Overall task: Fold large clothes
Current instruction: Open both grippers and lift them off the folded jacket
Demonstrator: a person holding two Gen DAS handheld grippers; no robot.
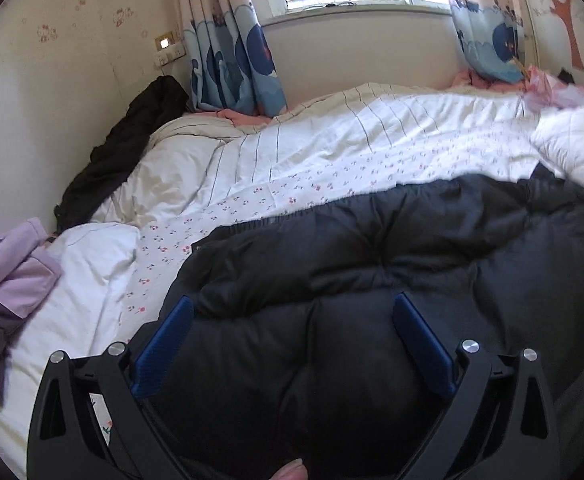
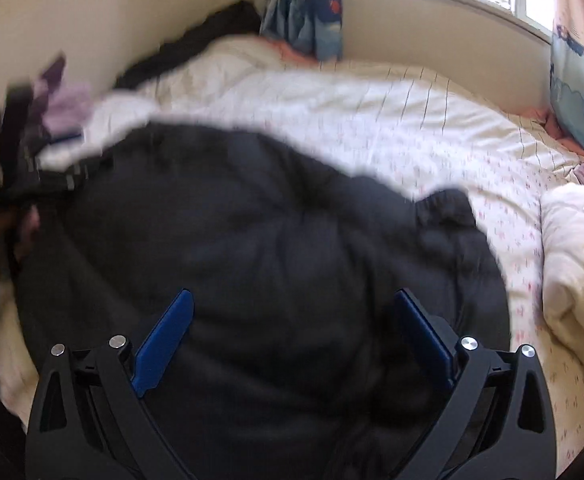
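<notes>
A large black puffy jacket [image 1: 371,280] lies spread on the bed, over a white sheet with small flowers [image 1: 252,200]. My left gripper [image 1: 292,304] hovers over the jacket's near part. Its blue pads [image 1: 168,344] stand wide apart and nothing is pinched between them. In the right wrist view the same jacket [image 2: 272,240] fills the middle, blurred by motion. My right gripper [image 2: 292,300] is open above it, with its blue pads [image 2: 423,332] clear of the fabric. A person's fingertip [image 1: 292,470] shows at the bottom edge.
A purple and lilac garment [image 1: 8,280] lies at the bed's left edge. Another black garment [image 1: 124,152] is heaped against the wall. A bunched white quilt [image 2: 575,260] sits at the right. Curtains [image 1: 232,60] and a window close the far side.
</notes>
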